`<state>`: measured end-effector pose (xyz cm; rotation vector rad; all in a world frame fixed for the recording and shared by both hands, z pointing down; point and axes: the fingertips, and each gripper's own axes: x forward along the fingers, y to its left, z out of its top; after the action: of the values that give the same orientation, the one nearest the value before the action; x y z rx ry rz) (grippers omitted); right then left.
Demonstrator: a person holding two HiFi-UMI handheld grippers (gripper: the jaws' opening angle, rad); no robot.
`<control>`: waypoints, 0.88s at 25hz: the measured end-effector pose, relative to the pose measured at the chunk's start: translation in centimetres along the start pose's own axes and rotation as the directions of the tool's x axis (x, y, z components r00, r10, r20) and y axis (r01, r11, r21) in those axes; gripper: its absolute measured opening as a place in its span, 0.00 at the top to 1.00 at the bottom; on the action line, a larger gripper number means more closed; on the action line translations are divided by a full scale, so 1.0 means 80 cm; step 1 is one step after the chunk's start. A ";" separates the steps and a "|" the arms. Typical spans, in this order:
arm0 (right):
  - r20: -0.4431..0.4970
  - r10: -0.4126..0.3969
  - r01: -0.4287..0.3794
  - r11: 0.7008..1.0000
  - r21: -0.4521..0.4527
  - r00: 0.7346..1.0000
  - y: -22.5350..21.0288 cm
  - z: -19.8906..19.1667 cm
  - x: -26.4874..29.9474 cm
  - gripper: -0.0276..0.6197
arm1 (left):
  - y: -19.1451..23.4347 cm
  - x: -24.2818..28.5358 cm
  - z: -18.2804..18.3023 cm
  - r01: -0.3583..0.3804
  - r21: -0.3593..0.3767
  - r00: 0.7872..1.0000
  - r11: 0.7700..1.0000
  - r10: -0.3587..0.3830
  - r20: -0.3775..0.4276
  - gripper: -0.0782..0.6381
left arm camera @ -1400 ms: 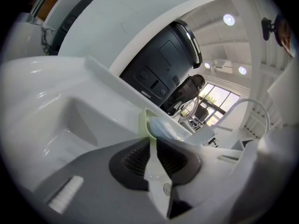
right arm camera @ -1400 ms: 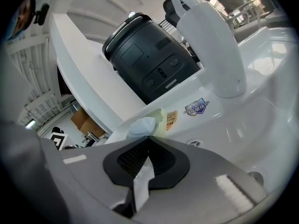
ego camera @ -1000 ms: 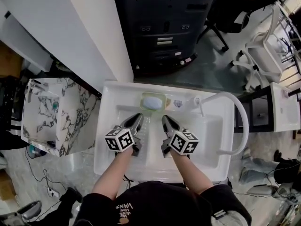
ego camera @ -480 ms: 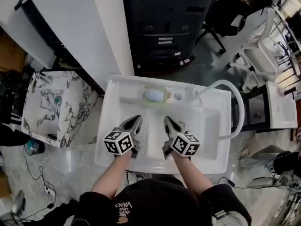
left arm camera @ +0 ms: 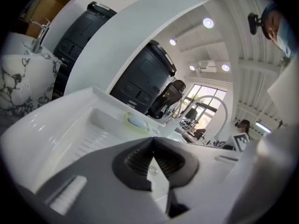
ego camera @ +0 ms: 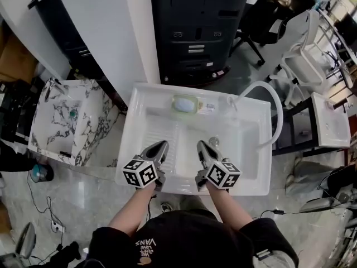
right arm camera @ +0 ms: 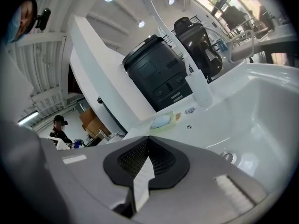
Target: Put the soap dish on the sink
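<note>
The soap dish [ego camera: 184,104] is sitting on the far ledge of the sink [ego camera: 130,143] — likely light, stiff and slick, best pinched by its rim. The left gripper [ego camera: 158,147] and right gripper [ego camera: 201,146] are hovering at the near edge, jaws pressed together, empty.

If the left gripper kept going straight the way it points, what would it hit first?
Probably the back wall of the sink, just below the soap dish, though depth is hard to judge.
</note>
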<state>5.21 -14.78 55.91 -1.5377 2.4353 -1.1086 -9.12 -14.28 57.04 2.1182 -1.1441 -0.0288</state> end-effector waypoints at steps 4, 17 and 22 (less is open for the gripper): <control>0.016 0.002 -0.002 1.000 -0.003 1.000 0.013 -0.003 -0.025 0.95 | -0.015 -0.026 -0.004 0.006 0.005 1.000 1.000 -0.006 0.013 0.82; 0.064 0.027 -0.023 0.998 -0.060 0.998 0.059 -0.036 -0.106 0.95 | -0.058 -0.104 -0.033 0.019 0.096 0.999 0.995 -0.023 0.036 0.82; 0.070 0.028 -0.021 0.996 -0.091 0.997 0.070 -0.052 -0.135 0.95 | -0.074 -0.131 -0.045 0.019 0.131 0.999 0.991 -0.025 0.047 0.82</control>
<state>4.68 -2.48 52.26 -1.5392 2.4814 -0.9346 -10.00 -2.43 53.02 2.2564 -1.1796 -0.0155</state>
